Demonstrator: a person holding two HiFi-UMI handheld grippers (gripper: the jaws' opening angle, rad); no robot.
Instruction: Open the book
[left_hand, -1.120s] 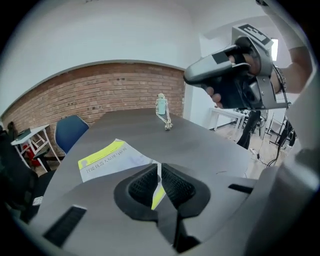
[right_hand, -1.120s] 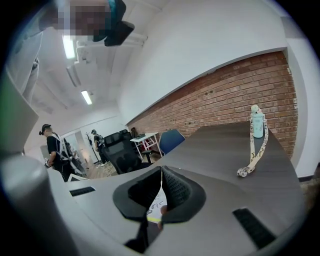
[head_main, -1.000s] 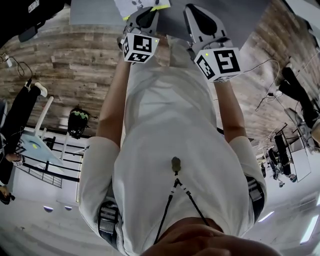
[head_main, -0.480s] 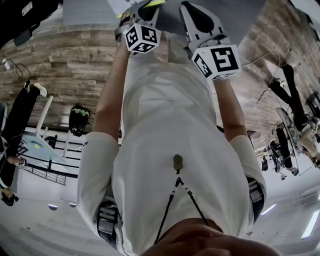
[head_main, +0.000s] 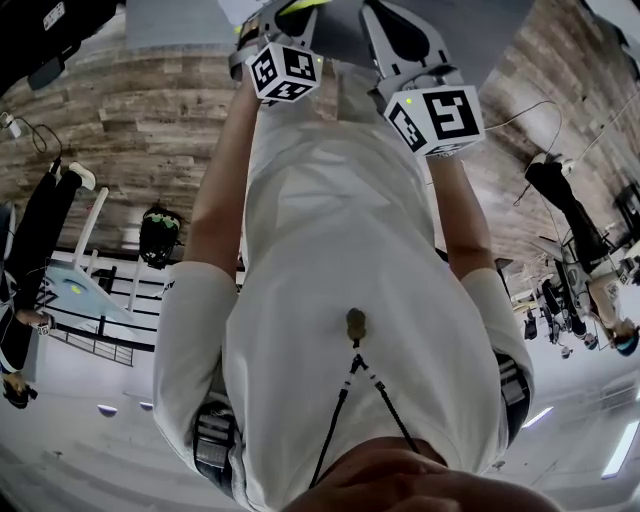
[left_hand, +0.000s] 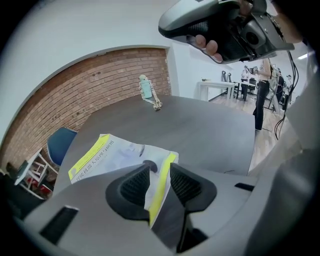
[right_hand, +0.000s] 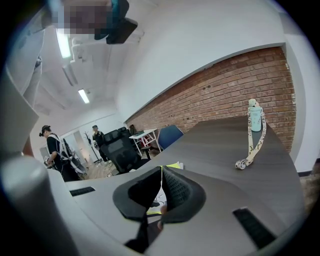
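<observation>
Currently: book (left_hand: 112, 155) lies flat on the dark table (left_hand: 210, 135), with its yellow-edged cover raised. Left gripper (left_hand: 160, 175) has just been opening. Its jaws stand wide with the cover edge between them, pads off it. Right gripper (right_hand: 161, 176) is pinched tight on that cover's thin edge.

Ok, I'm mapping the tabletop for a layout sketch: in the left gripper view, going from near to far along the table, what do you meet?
book → teal bottle with lanyard → brick wall
</observation>
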